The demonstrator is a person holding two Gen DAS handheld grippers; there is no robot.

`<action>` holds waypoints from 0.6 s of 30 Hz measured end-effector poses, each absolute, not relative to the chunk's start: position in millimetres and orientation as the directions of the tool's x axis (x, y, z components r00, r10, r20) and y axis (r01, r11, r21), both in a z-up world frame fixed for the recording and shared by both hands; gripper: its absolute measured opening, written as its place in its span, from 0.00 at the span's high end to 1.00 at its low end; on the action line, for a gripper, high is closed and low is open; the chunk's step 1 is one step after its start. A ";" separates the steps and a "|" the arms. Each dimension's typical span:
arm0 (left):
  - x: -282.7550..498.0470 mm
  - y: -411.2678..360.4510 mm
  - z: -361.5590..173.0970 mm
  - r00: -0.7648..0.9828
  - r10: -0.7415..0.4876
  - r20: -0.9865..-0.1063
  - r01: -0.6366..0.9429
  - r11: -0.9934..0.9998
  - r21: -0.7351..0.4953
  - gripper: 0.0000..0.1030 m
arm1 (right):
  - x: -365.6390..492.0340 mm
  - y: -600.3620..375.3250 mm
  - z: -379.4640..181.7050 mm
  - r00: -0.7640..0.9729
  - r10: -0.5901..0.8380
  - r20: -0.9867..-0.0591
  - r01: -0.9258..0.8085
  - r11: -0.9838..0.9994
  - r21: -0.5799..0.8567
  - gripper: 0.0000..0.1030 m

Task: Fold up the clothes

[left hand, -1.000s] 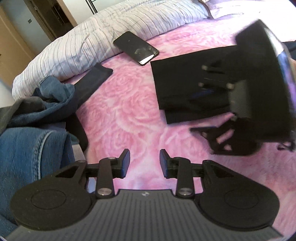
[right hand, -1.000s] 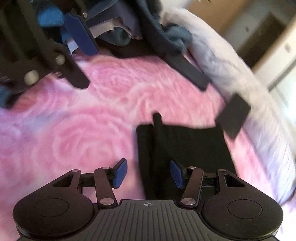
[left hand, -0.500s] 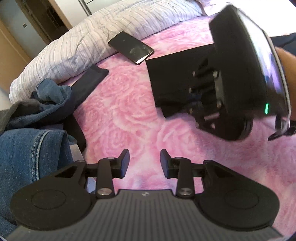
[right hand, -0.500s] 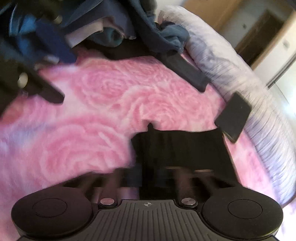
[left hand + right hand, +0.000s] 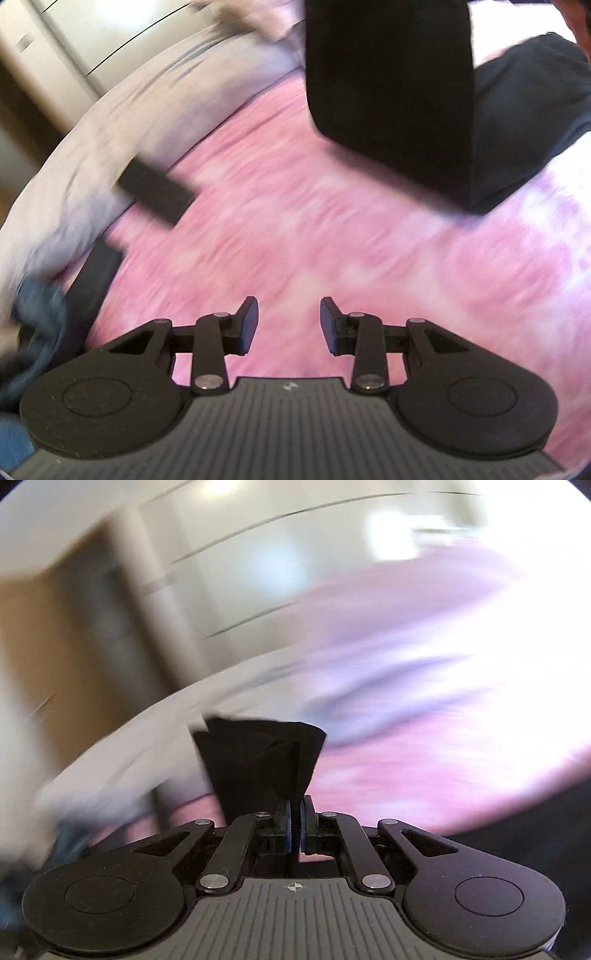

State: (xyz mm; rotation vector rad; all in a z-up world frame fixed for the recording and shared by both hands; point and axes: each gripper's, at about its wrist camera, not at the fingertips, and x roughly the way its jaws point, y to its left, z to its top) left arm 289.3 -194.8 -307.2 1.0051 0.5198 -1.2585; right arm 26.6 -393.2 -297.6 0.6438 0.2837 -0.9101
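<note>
- Black folded garment (image 5: 258, 760): hangs above the pink bedspread (image 5: 295, 240), pinched at one edge by the right gripper (image 5: 294, 825).
- Left gripper (image 5: 288, 325): jaws apart, empty.
- Handling: light and limp; supporting the free lower edge appears advisable.

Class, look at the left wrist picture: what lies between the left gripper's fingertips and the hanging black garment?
Only bare pink blanket lies between the left gripper and the black garment, seen in the left wrist view.
</note>
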 end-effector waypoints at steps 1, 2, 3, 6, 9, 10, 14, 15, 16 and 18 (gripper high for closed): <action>277.3 -205.1 -307.7 0.253 -0.542 -0.802 0.944 -0.045 0.328 0.66 | -2.3 -400.9 -313.4 0.537 -0.658 -0.529 0.840 0.359 0.406 0.98; 265.3 -214.9 -308.5 0.232 -0.548 -0.804 0.944 -0.074 0.322 0.66 | -26.2 -408.1 -332.4 0.490 -0.655 -0.575 0.864 0.281 0.417 0.98; 253.3 -224.8 -309.4 0.210 -0.554 -0.806 0.943 -0.103 0.317 0.66 | -47.2 -414.8 -351.8 0.448 -0.645 -0.619 0.882 0.208 0.423 0.98; 217.4 -251.4 -311.8 0.154 -0.569 -0.808 0.930 -0.194 0.313 0.65 | -76.9 -428.0 -386.6 0.442 -0.586 -0.679 0.880 0.135 0.456 0.97; 186.8 -272.9 -314.7 0.110 -0.580 -0.807 0.906 -0.275 0.321 0.65 | -96.6 -438.6 -410.5 0.458 -0.533 -0.711 0.869 0.101 0.484 0.97; 179.9 -279.4 -315.9 0.101 -0.581 -0.808 0.900 -0.294 0.323 0.65 | -97.4 -439.6 -408.7 0.470 -0.531 -0.705 0.862 0.105 0.496 0.97; 158.0 -302.7 -317.8 0.074 -0.586 -0.807 0.874 -0.352 0.336 0.64 | -111.0 -439.6 -403.8 0.493 -0.530 -0.690 0.836 0.071 0.543 0.97; 153.6 -308.3 -317.8 0.071 -0.590 -0.805 0.868 -0.361 0.341 0.64 | -112.5 -437.3 -401.6 0.492 -0.529 -0.691 0.836 0.067 0.545 0.97; 150.7 -315.0 -318.8 0.070 -0.592 -0.803 0.863 -0.368 0.346 0.63 | -114.0 -435.0 -399.4 0.491 -0.529 -0.692 0.836 0.062 0.546 0.97; 145.9 -327.0 -321.4 0.064 -0.589 -0.806 0.856 -0.383 0.347 0.62 | -121.3 -428.6 -404.0 0.488 -0.517 -0.704 0.836 0.044 0.547 0.97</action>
